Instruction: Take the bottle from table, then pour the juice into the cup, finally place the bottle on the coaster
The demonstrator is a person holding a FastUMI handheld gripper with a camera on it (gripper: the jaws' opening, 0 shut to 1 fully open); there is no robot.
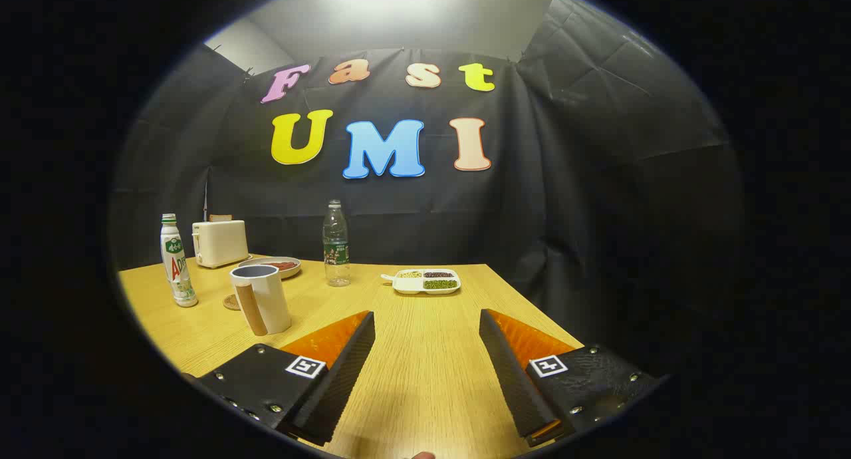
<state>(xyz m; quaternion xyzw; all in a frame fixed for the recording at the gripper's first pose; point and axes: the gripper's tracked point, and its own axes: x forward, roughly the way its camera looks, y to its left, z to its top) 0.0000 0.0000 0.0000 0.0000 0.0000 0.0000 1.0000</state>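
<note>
While the white bottle (pixel 178 262) stood upright on the worktop (pixel 425 352) well ahead and left of the fingers, the cup (pixel 260 298) stood just beside it — a coaster (pixel 231 303) at its base. The hand-held gripper (pixel 425 326) was spread, holding nothing. Beyond stood a clear bottle (pixel 336 245), toaster (pixel 220 243) and sectioned tray (pixel 425 281).

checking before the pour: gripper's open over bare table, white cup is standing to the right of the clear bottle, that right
Not quite. The gripper view shows the white cup standing left of the clear bottle, not right. The rest holds: the gripper is open, with only bare table between its fingers.
</note>
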